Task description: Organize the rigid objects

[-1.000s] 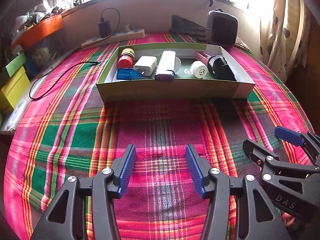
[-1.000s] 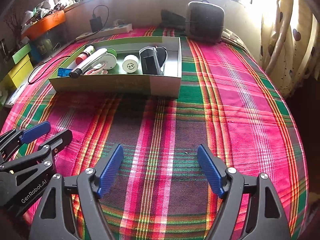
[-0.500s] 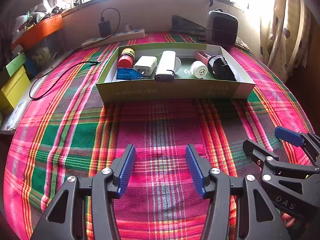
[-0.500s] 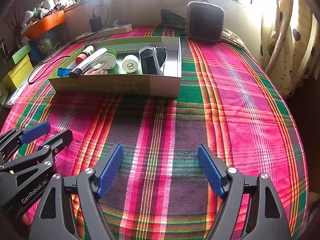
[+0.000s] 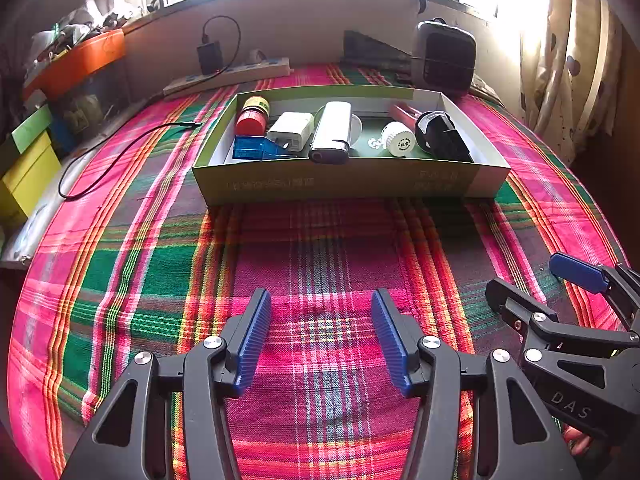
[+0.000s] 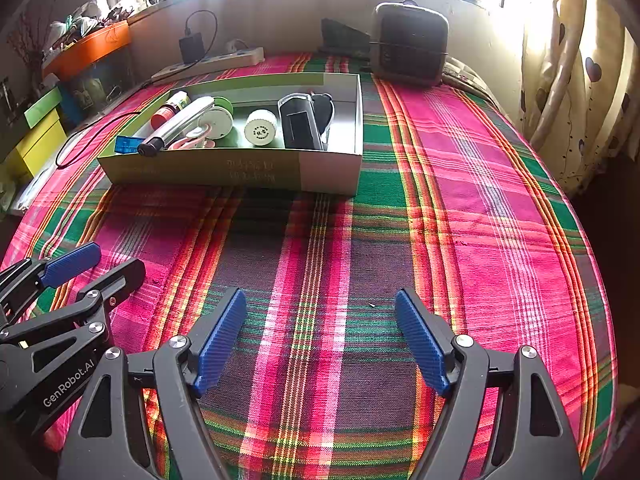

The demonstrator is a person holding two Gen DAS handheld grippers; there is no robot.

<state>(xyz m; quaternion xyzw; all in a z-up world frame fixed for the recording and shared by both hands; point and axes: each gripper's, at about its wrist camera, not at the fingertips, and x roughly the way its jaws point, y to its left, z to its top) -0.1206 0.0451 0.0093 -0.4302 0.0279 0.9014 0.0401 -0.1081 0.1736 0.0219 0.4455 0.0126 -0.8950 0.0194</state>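
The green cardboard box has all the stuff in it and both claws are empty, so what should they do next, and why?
Probably reach the right claw forward toward the green cardboard box. Both it and the left claw hang open over bare plaid cloth, holding nothing, and every loose item in view lies in that box, so nothing can be sorted from here.

One green box (image 5: 348,184) with about seven bits inside: one red-capped bottle (image 5: 251,119), one white adapter (image 5: 291,130), one blue case (image 5: 256,149), one silver torch (image 5: 331,132), one white knob (image 5: 398,139), one black gadget (image 5: 440,136), one pink tool (image 5: 404,112). Two tongs.
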